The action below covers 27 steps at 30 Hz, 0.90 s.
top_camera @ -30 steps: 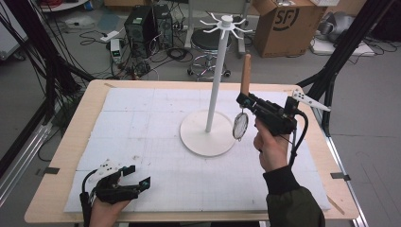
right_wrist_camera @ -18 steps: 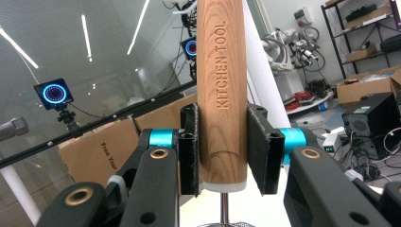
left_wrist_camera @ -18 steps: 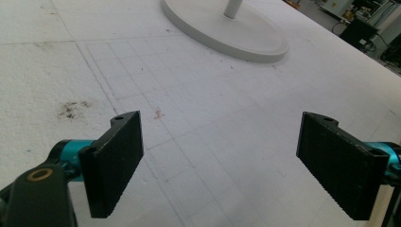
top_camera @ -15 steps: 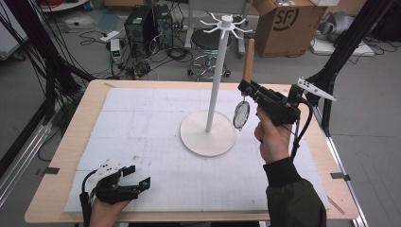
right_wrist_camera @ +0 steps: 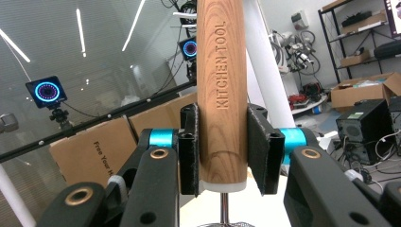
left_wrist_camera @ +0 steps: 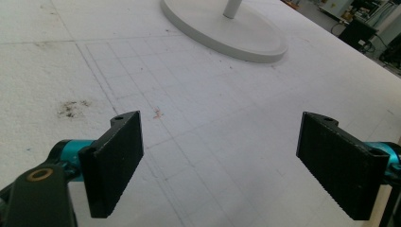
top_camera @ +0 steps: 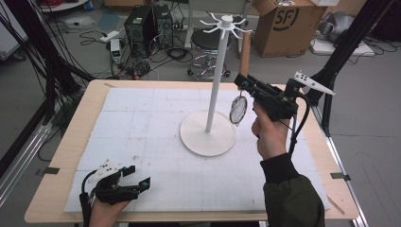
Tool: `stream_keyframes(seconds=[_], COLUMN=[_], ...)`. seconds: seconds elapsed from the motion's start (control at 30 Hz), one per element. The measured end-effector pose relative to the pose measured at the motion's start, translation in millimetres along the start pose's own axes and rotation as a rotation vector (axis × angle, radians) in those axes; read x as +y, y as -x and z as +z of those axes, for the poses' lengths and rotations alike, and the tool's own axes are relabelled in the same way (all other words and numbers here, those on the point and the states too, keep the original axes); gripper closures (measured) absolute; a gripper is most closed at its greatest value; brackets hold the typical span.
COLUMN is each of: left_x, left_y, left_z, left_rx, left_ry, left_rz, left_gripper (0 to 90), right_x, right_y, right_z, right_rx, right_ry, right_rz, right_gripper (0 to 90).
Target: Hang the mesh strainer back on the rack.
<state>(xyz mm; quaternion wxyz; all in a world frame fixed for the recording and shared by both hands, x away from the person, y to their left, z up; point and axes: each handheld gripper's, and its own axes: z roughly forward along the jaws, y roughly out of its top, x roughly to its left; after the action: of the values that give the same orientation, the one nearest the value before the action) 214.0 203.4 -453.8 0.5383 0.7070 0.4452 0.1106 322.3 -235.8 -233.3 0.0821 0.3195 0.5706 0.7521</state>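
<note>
My right tool (top_camera: pixel 244 84) is clenched on the wooden handle (right_wrist_camera: pixel 222 90) of a small strainer (top_camera: pixel 238 109); in the right gripper view both pads press the handle's sides just above its pale lower end, and the words KITCHEN TOOL run up the wood. From the high view I see the strainer held upright in the air, handle up and its round mesh head hanging below the tool, just beside the white pole of the hanging stand (top_camera: pixel 216 80) and above the edge of the stand's round base. The handle's top sits near the hooks at the pole's crown. My left tool (top_camera: pixel 135 176) rests low on the white mat (top_camera: pixel 142 123) near the table's (top_camera: pixel 66 156) front edge, its pads (left_wrist_camera: pixel 116 165) spread wide and released, with bare mat between them.
</note>
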Motion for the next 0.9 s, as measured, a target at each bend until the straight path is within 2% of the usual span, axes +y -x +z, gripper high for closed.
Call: stream_keyframes(seconds=[0.17,0.63,0.9], left_x=[-0.1,-0.3,-0.9], left_y=[0.2,0.0,0.6], left_z=[0.0,-0.7,-1.3], left_rx=[0.0,-0.002,-0.002], left_ry=[0.001,0.002,0.002], left_rz=[-0.003,0.001,-0.002], left_gripper=[16.0,16.0,16.0], right_x=[0.9,4.7,-0.8], right_y=[-1.0,0.1,5.4], right_z=[2.3,13.3,17.9], right_rx=[-0.011,-0.035,-0.056], right_ry=[-0.007,-0.022,-0.042], right_rz=[-0.012,-0.007,-0.005], right_gripper=[68.6,68.6,68.6])
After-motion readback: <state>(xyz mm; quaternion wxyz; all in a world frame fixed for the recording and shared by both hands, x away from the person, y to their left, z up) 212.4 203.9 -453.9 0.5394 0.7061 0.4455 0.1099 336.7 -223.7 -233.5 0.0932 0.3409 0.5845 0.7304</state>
